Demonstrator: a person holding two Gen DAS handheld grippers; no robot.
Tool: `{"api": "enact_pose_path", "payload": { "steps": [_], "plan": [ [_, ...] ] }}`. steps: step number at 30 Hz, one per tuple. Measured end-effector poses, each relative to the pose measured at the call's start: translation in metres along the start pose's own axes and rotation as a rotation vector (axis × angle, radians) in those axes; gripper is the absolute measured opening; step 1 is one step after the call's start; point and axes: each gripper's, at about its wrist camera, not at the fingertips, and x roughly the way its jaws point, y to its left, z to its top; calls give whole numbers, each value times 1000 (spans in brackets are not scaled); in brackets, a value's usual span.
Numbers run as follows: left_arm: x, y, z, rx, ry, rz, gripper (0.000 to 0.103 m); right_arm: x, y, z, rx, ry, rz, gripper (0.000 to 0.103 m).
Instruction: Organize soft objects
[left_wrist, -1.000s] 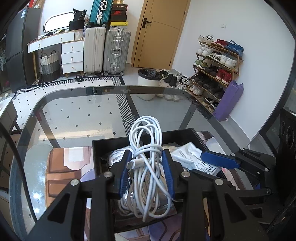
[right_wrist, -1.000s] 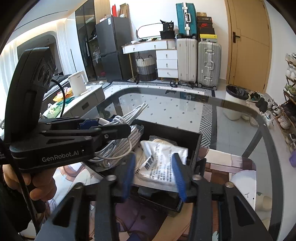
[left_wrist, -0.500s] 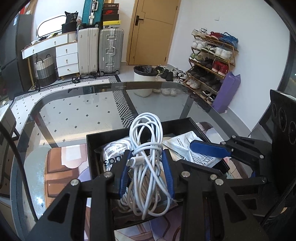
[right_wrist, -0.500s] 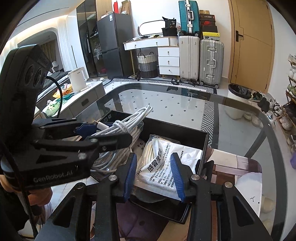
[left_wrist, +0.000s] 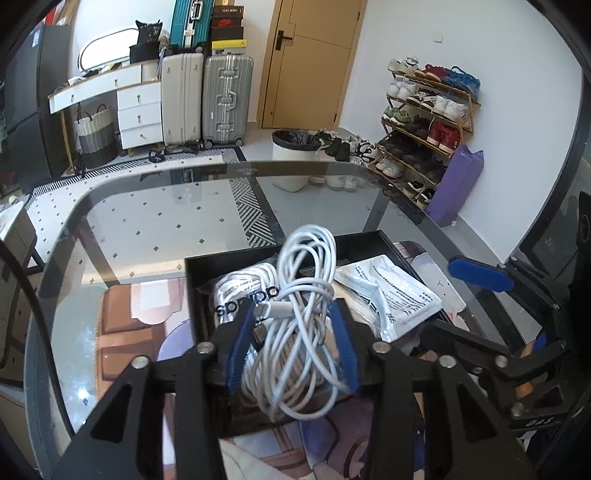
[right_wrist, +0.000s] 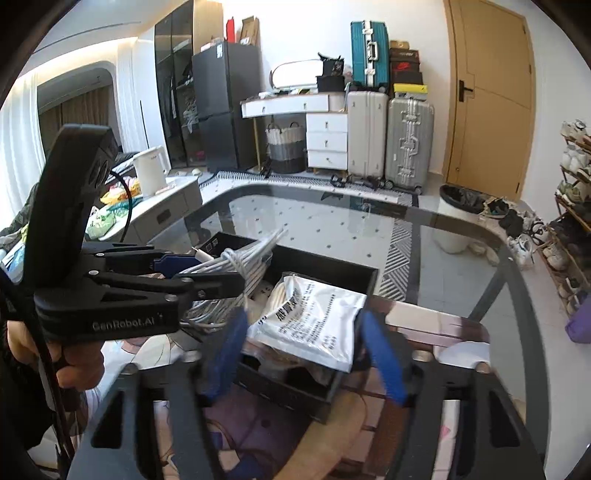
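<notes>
We are spreading the left gripper (left_wrist: 291, 341) fingers around the white cable bundle (left_wrist: 295, 332) over the black box (left_wrist: 195, 291). Our right gripper (right_wrist: 306, 354) fingers are opening beside the white pouch (right_wrist: 314, 317).

Black grippers (left_wrist: 291, 343), seemingly blue-padded fingers (right_wrist: 384, 354)

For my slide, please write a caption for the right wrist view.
Right claw opening around a white packet lying in the black tray.

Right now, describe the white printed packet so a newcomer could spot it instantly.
Find the glass table, then the black tray on it. The white packet lies flat in the tray's right half, beside the coiled white cable; only it carries black printed text.
</notes>
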Motion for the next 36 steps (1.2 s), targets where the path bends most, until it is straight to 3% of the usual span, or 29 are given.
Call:
{"api": "enact_pose_path", "payload": {
  "steps": [2,4,6,9,12,14,36],
  "plan": [
    [-10,-1,-3,9,-25,5,59,-9,-3,-3,11,-17,-1,84],
    [-21,-2,-6,22,-49,17,61,-17,-5,-6,23,-33,-7,89],
    [-31,-3,-10,31,-68,38,79,-26,-6,-10,48,-53,-12,94],
    [-44,-2,-17,33,-111,46,85,-37,-3,-18,63,-73,-19,100],
    [-53,-2,-26,37,-125,72,99,-44,2,-24,59,-84,-21,102],
    [-57,-2,-31,42,-146,96,102,-48,7,-27,55,-92,-22,102],
    [-73,-1,-87,11,-235,208,103,-79,37,-67,1,-241,-26,102]
  ]
}}
